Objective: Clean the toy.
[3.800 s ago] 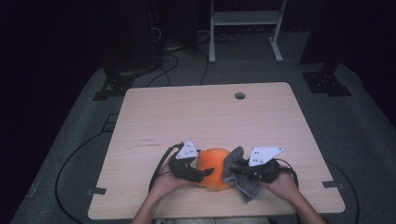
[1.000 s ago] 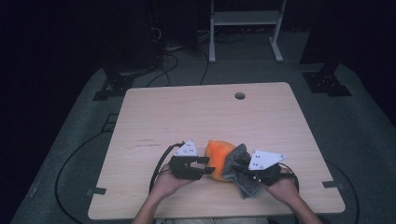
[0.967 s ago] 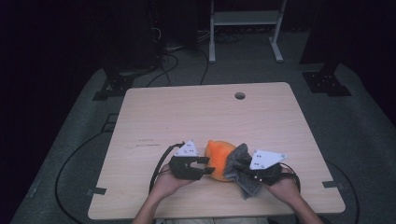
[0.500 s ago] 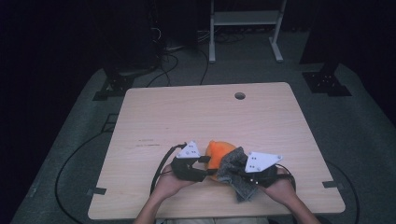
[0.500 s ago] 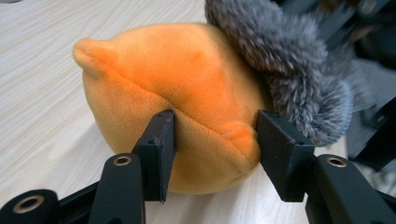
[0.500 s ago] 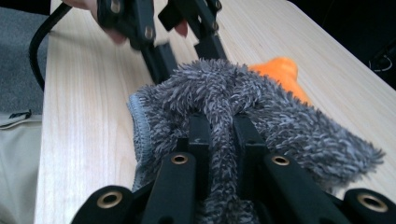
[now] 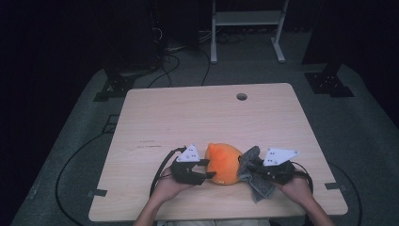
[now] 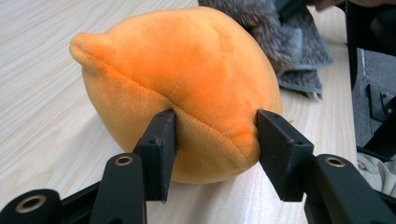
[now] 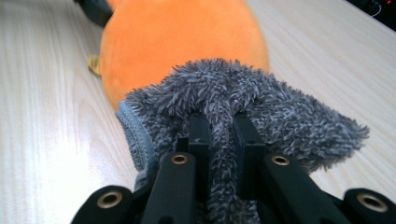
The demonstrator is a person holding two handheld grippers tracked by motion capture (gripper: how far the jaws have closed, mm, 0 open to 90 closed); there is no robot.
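The orange plush toy (image 8: 182, 88) is clamped at its near end between the jaws of the left claw (image 8: 215, 140), its long axis running away toward a pointed tip. The grey cloth (image 9: 233, 107) is pinched in the nearly closed right claw (image 9: 219, 126), bunched just ahead and pressed against the toy's side. No labels or writing are seen

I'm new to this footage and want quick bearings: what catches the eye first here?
A bright orange lemon-shaped plush toy sits at the near edge of the pale wooden table, squeezed between the jaws of the left hand-held gripper. At its right, the right hand-held gripper pinches a fuzzy grey microfibre cloth against the toy.
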